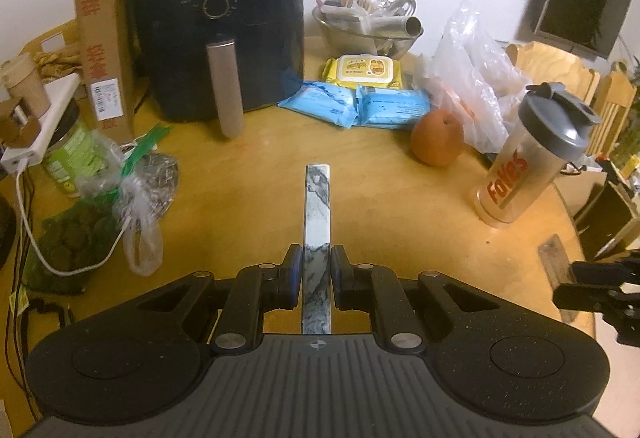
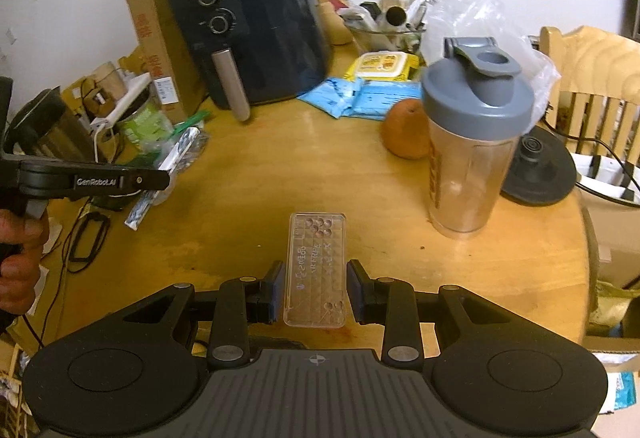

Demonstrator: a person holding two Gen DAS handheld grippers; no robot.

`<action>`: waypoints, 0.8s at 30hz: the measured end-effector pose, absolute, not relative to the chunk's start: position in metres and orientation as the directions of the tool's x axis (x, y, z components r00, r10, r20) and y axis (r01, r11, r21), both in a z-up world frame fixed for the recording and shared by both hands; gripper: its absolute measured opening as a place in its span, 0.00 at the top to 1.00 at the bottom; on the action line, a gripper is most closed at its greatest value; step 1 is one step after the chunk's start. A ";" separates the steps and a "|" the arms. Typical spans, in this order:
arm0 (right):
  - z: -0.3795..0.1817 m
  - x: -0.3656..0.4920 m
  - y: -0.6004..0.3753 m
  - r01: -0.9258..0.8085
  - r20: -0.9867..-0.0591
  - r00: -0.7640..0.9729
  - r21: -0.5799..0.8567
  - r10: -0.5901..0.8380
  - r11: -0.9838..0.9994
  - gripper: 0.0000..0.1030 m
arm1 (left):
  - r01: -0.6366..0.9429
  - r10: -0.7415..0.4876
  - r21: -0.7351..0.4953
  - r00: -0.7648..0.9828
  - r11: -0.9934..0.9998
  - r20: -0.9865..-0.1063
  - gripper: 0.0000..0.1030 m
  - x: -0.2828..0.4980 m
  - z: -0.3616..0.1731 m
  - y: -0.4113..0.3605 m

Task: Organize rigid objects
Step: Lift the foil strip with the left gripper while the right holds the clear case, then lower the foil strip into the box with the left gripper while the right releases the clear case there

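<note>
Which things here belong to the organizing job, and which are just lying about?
In hand:
marbled flat bar, in left gripper
clear plastic case, between right gripper fingers

Lying about:
air fryer
shaker bottle
orange
wipe packs

Warm yellowish indoor light, dim overall, soft glare on the wooden table (image 2: 280,165), strong fisheye bending with dark vignetted corners, slight softness, grainy noise throughout

Marbled grey-white bar (image 1: 317,238); clear case (image 2: 315,270), perhaps quilted
</note>
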State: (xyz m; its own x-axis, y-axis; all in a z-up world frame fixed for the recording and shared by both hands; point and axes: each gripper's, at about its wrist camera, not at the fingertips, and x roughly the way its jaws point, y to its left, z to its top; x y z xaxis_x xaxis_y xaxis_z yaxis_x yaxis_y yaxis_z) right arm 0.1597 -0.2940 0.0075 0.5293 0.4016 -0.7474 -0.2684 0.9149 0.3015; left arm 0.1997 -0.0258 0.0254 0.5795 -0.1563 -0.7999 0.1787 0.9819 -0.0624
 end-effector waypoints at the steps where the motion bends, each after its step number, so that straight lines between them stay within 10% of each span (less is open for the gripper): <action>1: 0.008 0.160 -0.293 -0.274 -0.746 0.529 0.303 0.406 0.913 0.65 | 0.174 -0.157 -0.067 0.580 0.982 -0.799 0.85 0.196 0.027 -0.024; 24: 0.014 0.141 -0.280 -0.386 -0.730 0.465 0.342 0.501 0.857 0.65 | 0.051 -0.175 -0.176 0.544 0.983 -0.821 0.85 0.095 0.034 0.001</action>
State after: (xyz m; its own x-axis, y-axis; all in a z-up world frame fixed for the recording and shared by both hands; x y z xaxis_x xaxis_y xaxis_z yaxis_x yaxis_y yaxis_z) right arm 0.1409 -0.2802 0.0136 0.4649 0.5008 -0.7301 -0.3856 0.8568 0.3423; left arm 0.0953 0.0015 0.0341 0.5440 -0.1749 -0.8207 0.0512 0.9831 -0.1756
